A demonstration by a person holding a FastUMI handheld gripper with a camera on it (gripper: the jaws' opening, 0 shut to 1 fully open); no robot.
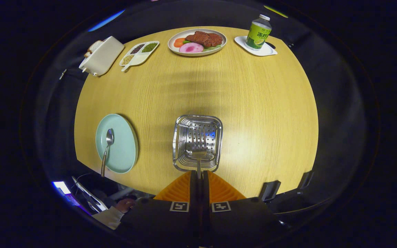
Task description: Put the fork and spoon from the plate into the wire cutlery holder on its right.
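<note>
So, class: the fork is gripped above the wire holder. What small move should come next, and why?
Probably lower a little, then open. The gripper is shut on the fork, whose head hangs over the cutlery holder, so release should drop it inside. The spoon waits on the plate.

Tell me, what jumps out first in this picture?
The gripper is shut on a fork, dangling it over the shiny wire cutlery holder just ahead of the fingers. On the pale green plate to the holder's left lies a spoon. Food dishes line the table's far edge.
</note>
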